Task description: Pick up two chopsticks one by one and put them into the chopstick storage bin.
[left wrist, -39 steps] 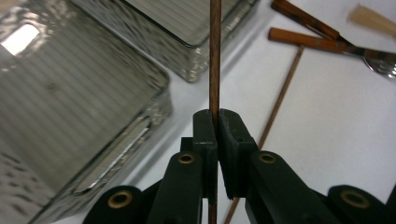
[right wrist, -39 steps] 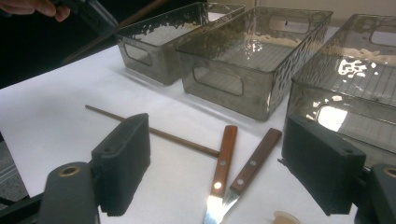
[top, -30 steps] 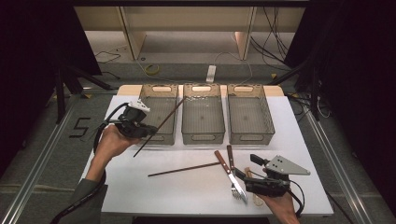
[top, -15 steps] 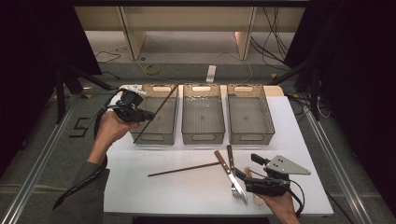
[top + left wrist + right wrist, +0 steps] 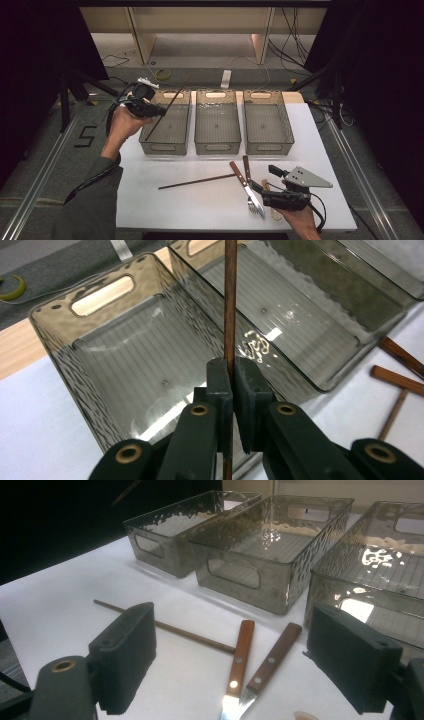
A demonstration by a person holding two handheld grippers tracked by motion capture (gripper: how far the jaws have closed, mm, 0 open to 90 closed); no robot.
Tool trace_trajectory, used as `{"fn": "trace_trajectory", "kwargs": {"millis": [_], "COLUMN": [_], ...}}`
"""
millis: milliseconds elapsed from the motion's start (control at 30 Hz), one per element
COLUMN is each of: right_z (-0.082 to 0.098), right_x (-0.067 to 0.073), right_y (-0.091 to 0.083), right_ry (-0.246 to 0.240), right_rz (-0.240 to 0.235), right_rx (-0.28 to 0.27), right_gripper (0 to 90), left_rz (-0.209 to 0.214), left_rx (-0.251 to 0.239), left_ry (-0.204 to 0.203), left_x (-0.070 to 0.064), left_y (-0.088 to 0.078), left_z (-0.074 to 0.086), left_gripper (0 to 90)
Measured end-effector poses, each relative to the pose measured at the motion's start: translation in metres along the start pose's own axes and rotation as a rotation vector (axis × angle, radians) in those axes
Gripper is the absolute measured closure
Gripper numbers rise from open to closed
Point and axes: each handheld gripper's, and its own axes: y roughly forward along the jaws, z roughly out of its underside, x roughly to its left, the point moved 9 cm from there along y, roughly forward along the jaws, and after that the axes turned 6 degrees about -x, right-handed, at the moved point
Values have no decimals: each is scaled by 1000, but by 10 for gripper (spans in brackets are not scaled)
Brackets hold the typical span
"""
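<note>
1. Dark room all around, with a white counter (image 5: 210, 200) lit up in the middle, cables on the floor behind it and some pale shelving at the back.
2. Your left gripper (image 5: 231, 371) is clamped on a thin brown chopstick (image 5: 229, 300), held up over the left bin (image 5: 167, 126) of three smoky clear bins. The stick points out past the bin's far end.
3. Looks like you're sorting utensils into bins, and this is the drop-off step. I'd guess the next move is tilting the stick down so it lies along the bin floor, then letting go. It's long and skinny, so it could catch on the rim.
4. Your right gripper (image 5: 250, 660) hangs wide apart, holding nothing, low over the near right part of the counter.
5. Waiting between its pads: two wood-handled utensils (image 5: 250, 665) side by side, blades toward you, and a second chopstick (image 5: 165, 628) lying flat, its end right by the handles.
6. Middle bin (image 5: 217, 122) and right bin (image 5: 268, 122) look empty.
</note>
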Motion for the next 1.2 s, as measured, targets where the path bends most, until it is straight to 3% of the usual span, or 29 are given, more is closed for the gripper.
{"fn": "trace_trajectory", "kwargs": {"millis": [200,433,633,700,900,1200], "right_z": [0,0,1,1,1,1], "right_x": [0,0,0,0,1,2], "right_y": [0,0,1,1,1,2], "right_ry": [1,1,4,4,5,-2], "right_rz": [0,-1,-4,-4,-11,-13], "right_rx": [-2,-1,1,2,5,8], "right_gripper": [206,206,206,206,207,207], "left_rz": [-22,-51,-87,-95,-95,-128], "left_rx": [-34,-30,-41,-49,-32,-10], "left_ry": [-40,-74,-55,-66,-83,-79], "left_x": [11,24,30,32,35,40], "left_y": [6,20,23,25,35,42], "left_z": [-1,7,5,5,16,24], "left_gripper": [855,855,855,855,854,853]}}
